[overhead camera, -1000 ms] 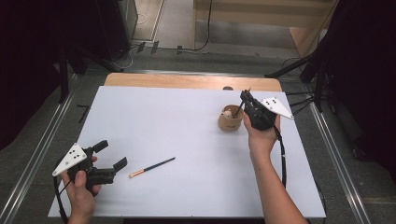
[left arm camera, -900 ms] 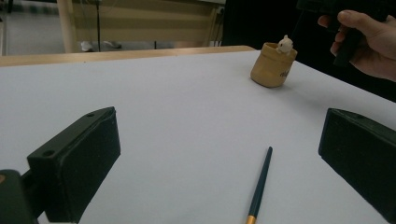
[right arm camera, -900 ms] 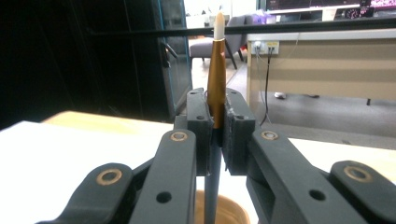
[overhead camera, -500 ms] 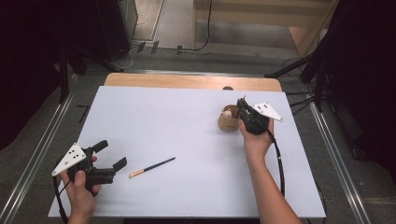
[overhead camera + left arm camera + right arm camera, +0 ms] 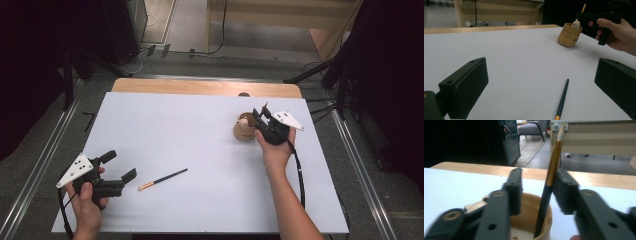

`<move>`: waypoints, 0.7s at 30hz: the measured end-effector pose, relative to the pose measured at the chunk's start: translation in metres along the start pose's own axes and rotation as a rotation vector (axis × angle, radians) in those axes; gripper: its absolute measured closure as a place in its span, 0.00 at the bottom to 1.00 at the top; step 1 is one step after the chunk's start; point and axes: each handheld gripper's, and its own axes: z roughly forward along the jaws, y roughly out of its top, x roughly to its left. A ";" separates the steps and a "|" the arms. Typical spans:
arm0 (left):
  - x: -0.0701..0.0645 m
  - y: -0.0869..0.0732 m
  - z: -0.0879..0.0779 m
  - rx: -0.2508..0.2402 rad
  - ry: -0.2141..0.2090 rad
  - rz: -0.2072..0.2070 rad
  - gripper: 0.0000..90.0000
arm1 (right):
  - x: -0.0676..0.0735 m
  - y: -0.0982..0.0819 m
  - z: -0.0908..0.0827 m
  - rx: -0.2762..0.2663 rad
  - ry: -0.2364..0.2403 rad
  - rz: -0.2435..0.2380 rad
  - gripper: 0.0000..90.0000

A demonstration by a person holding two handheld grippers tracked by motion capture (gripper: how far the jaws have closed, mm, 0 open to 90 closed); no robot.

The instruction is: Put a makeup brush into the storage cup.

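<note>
Right gripper point(image 5: 537, 192) jaws just opened over the cup point(image 5: 244, 128); brush point(image 5: 548, 185) released, standing in cup, leaning near one pad. One brush delivered, second brush point(image 5: 163, 178) lying on table point(image 5: 165, 125). Left gripper point(image 5: 118, 167) open, idle near it, aimed level across the table.

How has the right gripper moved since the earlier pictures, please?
Yes: the right gripper has sunk toward the cup, jaws just opening around the brush.
</note>
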 end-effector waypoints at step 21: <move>0.001 0.001 -0.002 -0.011 0.000 -0.001 0.00 | 0.000 0.002 -0.020 0.094 0.023 -0.017 0.27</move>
